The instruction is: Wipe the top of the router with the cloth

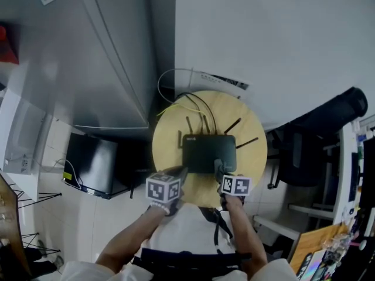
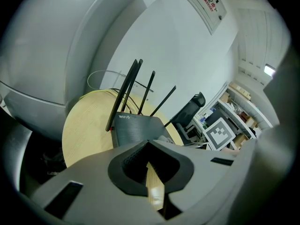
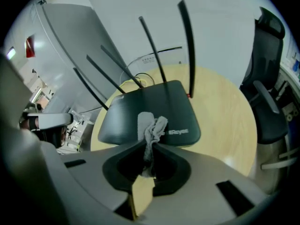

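Router: flat black plastic router (image 3: 140, 108), antennas raised, on the round wooden tabletop (image 3: 225, 111).
Right tool (image 3: 151, 146): clamped on crumpled grey cloth (image 3: 152, 127), which lies on the router's top.
Left tool (image 2: 151, 143): jaws together, empty, at the router's near edge.

**A:** So what's the room like around that round wooden bench (image 1: 253, 134)?

**B:** Pretty officey tbh. There's a plain white wall (image 1: 281, 34) behind it, a big grey unit (image 1: 88, 57) on the left and a black office chair (image 1: 319, 127) on the right. The floor (image 1: 58, 215) is pale tile, with a flat black box (image 1: 94, 165) near the grey unit. Cluttered shelves (image 1: 358, 174) sit at the far right edge.
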A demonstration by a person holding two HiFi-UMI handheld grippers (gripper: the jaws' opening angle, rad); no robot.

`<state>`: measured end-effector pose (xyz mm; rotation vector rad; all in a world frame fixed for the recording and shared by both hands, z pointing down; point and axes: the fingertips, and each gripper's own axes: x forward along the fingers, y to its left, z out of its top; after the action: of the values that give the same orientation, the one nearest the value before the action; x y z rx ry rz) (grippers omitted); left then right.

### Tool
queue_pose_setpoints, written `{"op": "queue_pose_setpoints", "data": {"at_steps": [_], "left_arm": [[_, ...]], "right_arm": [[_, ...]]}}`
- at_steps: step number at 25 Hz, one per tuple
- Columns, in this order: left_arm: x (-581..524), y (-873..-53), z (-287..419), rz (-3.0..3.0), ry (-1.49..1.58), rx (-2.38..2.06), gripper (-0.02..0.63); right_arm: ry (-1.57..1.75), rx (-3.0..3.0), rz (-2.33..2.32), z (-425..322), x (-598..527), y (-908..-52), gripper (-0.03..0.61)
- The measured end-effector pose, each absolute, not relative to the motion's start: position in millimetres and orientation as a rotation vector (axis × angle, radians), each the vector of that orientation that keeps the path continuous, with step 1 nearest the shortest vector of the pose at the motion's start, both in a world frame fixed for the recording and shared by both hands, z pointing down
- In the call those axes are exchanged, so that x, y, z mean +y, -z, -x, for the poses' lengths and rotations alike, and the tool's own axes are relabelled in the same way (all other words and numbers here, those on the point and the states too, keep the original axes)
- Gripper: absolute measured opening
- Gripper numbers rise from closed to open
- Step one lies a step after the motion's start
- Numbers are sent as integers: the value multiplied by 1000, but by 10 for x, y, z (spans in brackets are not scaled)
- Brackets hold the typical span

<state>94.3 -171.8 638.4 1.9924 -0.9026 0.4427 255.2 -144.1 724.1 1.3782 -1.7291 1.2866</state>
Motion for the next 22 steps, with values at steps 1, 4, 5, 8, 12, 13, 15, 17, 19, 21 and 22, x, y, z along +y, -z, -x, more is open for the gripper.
{"op": "queue_pose_setpoints", "data": {"at_steps": [1, 4, 5, 8, 12, 13, 15, 17, 19, 21, 22], "left_arm": [[-1715, -6381, -918, -1992, -441, -907, -3], [-1699, -6378, -836, -1989, -438, -921, -3], [-1693, -6377, -807, -1987, -436, -925, -3], [-1673, -6369, -729, -1982, -429, -937, -3], [-1640, -6362, -607, -1976, -418, -953, -3], [-1631, -6359, -573, -1975, -416, -957, -3], [-1609, -6358, -503, -1974, -411, -962, -3], [-1585, -6358, -432, -1974, -407, -966, -3], [-1566, -6343, -369, -1980, -412, -968, -3], [-1540, -6339, -331, -1993, -423, -957, -3], [-1529, -6335, -321, -2002, -430, -947, -3]], "right_arm": [[-1281, -1741, -1357, -2454, -1442, -7239, 41], [-1259, -1777, -1291, -2162, -1449, -7232, 41], [-1251, -1788, -1268, -2066, -1452, -7231, 41], [-1230, -1818, -1208, -1802, -1457, -7229, 41], [-1201, -1849, -1143, -1490, -1453, -7224, 41], [-1194, -1857, -1130, -1417, -1451, -7220, 41], [-1185, -1870, -1110, -1287, -1449, -7219, 41], [-1180, -1880, -1099, -1178, -1449, -7219, 41], [-1178, -1887, -1093, -1091, -1443, -7227, 41], [-1183, -1894, -1097, -1022, -1430, -7233, 41], [-1190, -1898, -1106, -1003, -1426, -7223, 41]]}}
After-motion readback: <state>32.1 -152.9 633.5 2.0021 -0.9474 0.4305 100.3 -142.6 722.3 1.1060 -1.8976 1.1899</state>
